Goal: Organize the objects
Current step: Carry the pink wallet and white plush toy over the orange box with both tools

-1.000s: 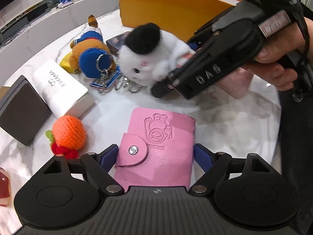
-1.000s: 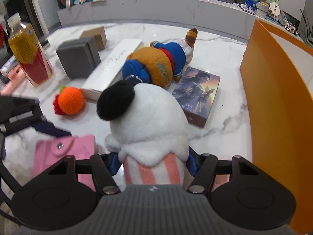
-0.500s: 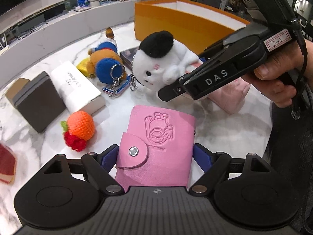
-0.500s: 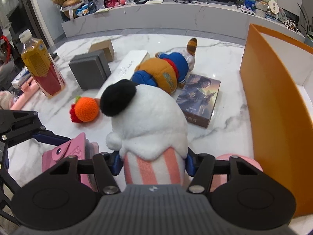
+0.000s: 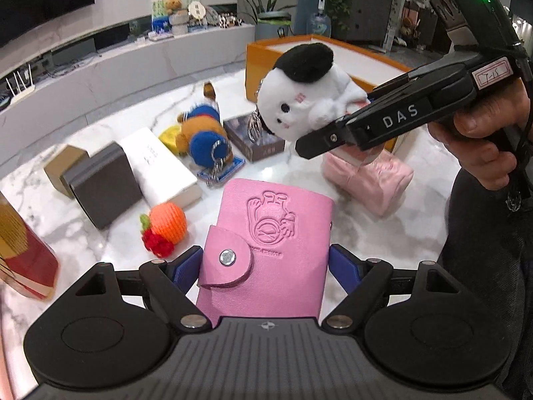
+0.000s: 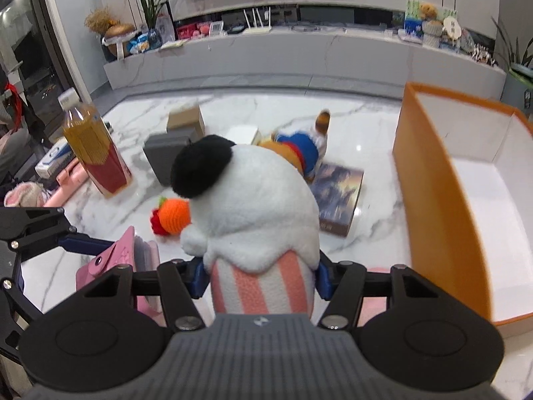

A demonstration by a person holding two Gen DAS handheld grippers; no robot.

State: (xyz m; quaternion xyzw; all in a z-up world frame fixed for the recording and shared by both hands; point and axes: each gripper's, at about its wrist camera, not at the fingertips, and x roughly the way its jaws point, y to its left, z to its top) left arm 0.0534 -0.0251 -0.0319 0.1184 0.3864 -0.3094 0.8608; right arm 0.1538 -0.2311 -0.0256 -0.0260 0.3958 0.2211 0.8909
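Marble tabletop (image 6: 373, 220) is carrying an orange box (image 6: 443, 200) standing open at the right, with scattered boxes, a bottle (image 6: 90, 146) and toys beside it. Above it, the right gripper (image 6: 260, 275) is squeezing a white plush toy (image 6: 260, 200), while the left gripper (image 5: 266, 266) is clamping a pink wallet (image 5: 266, 233) between its blue pads.

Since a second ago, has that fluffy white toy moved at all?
Yes. The white plush toy has risen in the right claw: it was level with the orange box wall, and now the box's inside shows below it.
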